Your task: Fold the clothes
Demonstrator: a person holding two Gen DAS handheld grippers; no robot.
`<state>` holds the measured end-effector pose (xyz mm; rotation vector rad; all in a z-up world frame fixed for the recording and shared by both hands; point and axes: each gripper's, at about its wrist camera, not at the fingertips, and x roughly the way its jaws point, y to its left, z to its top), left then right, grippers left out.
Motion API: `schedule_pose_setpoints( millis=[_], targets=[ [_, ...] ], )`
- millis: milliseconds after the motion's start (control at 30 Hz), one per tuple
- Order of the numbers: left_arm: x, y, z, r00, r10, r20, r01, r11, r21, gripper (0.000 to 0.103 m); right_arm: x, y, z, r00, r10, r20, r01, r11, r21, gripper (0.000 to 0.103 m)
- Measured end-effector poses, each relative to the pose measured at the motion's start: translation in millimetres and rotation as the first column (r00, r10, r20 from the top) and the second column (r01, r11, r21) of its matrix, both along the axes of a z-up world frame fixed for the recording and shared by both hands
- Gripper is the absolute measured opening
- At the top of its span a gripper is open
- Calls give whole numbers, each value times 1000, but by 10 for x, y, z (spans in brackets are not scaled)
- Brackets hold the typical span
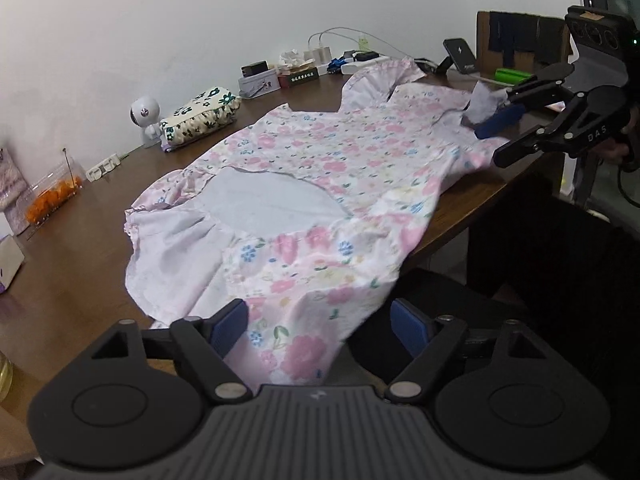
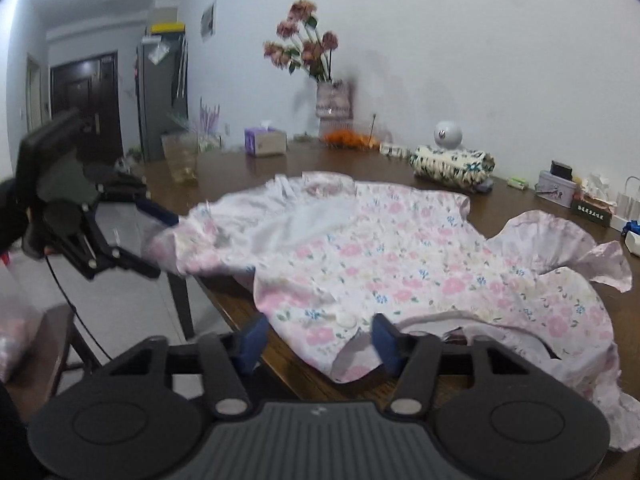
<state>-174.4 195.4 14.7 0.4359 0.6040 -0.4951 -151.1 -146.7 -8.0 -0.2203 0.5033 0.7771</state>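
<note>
A pink floral dress (image 1: pixel 320 184) lies spread across the brown wooden table (image 1: pixel 80 248), its hem hanging over the near edge. My left gripper (image 1: pixel 320 326) is open with the dress hem between its blue pads, not clamped. It also shows in the right wrist view (image 2: pixel 160 240) at the dress's left corner. My right gripper (image 2: pixel 318 338) is open with a fold of the dress (image 2: pixel 400 256) between its pads. In the left wrist view the right gripper (image 1: pixel 500 128) sits at the far corner with cloth between its fingers.
Along the wall stand a white round camera (image 1: pixel 145 114), a floral pouch (image 1: pixel 202 114), a tin box (image 1: pixel 259 82), chargers (image 1: pixel 320 54) and a phone on a stand (image 1: pixel 460 56). A box of orange pieces (image 1: pixel 52 196) sits left. A vase of flowers (image 2: pixel 332 102), tissue box (image 2: pixel 266 141) and glass (image 2: pixel 182 160) stand far off.
</note>
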Motion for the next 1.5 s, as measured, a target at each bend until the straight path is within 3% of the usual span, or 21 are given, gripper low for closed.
schedule_pose_setpoints(
  millis=[33,67,100,200,300,467,633,733,800,867,933,1000,1100,1200,1333,1500],
  targets=[
    [31,25,-17,1000,-4,-5,4,1000,4,57,14,27,-35,1000,-1,-6,0,1000,-13,28],
    [60,56,-29,1000,-4,-9,4,1000,9,35,28,53,-71,1000,-1,-12,1,1000,-26,18],
    [75,87,-33,1000,-6,-9,6,1000,10,24,45,70,-105,1000,-9,-21,9,999,-38,15],
    [95,182,1,1000,-21,-3,21,1000,-9,5,50,57,-122,999,-29,-33,28,999,-31,7],
    [144,230,114,999,-32,28,32,999,-17,2,88,-3,-66,998,-36,-58,37,999,13,5],
    [424,244,415,992,-88,93,86,996,34,2,262,-99,101,994,-32,-105,45,992,121,4],
    [976,138,606,980,-161,115,147,982,116,3,756,-88,230,980,-130,-152,146,984,99,5],
    [1392,96,488,992,-110,66,101,988,120,15,1117,67,164,949,-298,-103,296,955,-28,15],
    [1578,123,396,999,-43,29,39,992,121,40,1282,166,102,934,-350,-70,344,935,-83,19],
    [1600,265,392,1000,14,11,-14,999,52,44,1351,184,116,916,-399,-44,395,915,-87,35],
    [1515,408,431,999,49,-4,-49,999,-6,49,1300,136,197,904,-428,-4,427,902,-68,35],
    [1358,524,481,998,60,-16,-61,996,-63,59,1196,53,280,926,-378,-5,378,925,-30,35],
    [1243,606,453,997,50,-55,-58,986,-155,68,1121,77,233,960,-263,-92,265,964,13,35],
    [1253,512,297,994,66,-91,-77,989,-125,65,1153,242,98,967,-204,-154,208,978,6,33],
    [1207,438,115,989,58,-134,-67,995,-67,59,1166,380,-33,961,-232,-152,224,972,-68,32],
    [1154,530,61,989,94,-116,-104,991,-82,60,1081,351,-44,962,-245,-122,235,968,-91,38]
  ],
)
